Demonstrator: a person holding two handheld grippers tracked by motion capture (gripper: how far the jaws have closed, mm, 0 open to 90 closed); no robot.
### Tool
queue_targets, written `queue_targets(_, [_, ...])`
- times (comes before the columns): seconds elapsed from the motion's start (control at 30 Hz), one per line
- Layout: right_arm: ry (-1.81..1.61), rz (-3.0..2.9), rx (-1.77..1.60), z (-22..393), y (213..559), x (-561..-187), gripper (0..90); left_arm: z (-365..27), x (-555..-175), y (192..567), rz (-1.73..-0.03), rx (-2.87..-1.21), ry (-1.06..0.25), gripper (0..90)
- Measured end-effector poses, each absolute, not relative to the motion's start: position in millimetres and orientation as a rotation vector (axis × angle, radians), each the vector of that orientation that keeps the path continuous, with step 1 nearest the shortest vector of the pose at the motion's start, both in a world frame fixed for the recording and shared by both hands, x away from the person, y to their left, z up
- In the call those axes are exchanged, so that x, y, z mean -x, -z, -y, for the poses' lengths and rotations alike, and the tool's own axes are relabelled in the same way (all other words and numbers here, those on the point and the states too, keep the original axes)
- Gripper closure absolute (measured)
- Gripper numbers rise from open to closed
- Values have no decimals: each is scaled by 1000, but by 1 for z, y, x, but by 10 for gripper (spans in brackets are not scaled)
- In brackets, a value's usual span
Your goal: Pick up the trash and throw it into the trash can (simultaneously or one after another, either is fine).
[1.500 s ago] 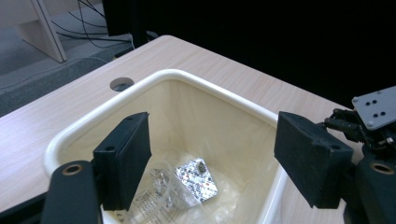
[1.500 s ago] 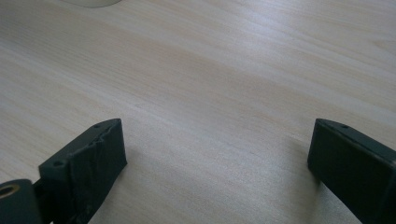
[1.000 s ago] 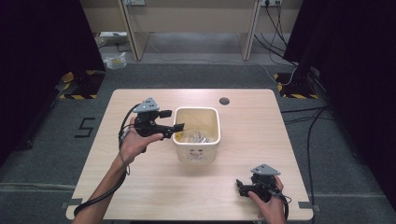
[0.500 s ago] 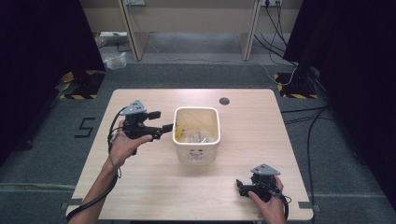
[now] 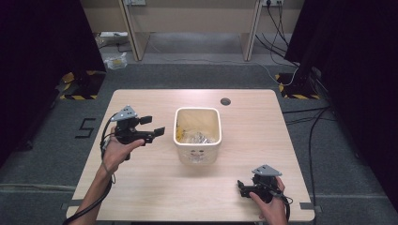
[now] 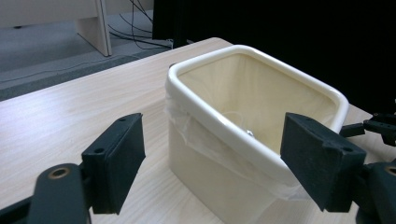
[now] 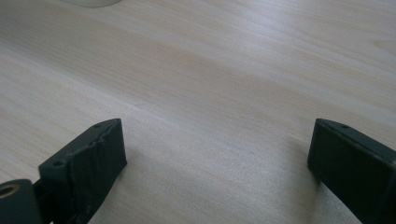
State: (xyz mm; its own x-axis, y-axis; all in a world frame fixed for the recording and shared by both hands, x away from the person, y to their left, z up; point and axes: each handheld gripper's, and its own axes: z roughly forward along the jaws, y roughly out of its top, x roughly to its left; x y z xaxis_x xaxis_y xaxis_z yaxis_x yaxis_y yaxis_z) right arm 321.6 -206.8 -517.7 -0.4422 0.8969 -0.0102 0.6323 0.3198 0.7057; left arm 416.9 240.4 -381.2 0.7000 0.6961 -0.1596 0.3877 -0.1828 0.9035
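**Bin in the middle, two open grippers beside it**

Bin — a cream one with a rounded rim — stands upright near the middle of the table, a bit closer to the far edge than the near edge. A thin clear bag lines it and folds over the rim. Some shiny crumpled stuff lies at the bottom, too small to tell what it is.

To the left of the bin, the left gripper is held up in a hand, above the table. It points at the bin's left side and is near it but not touching. Its jaws are spread wide and hold nothing. In the left gripper view the bin sits just ahead, between the two black pads.

Down by the near right corner, the right gripper sits low on the table in the other hand — well apart from the bin. Its jaws are wide open too, with just bare wood between them.

A small dark round hole shows near the far edge.
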Motion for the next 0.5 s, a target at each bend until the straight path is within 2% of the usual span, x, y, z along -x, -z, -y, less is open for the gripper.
queue_targets(0.5, [-896,-2191,-1357,207,518,-322,46,-253,-414,410,-917,-1819,-360,213])
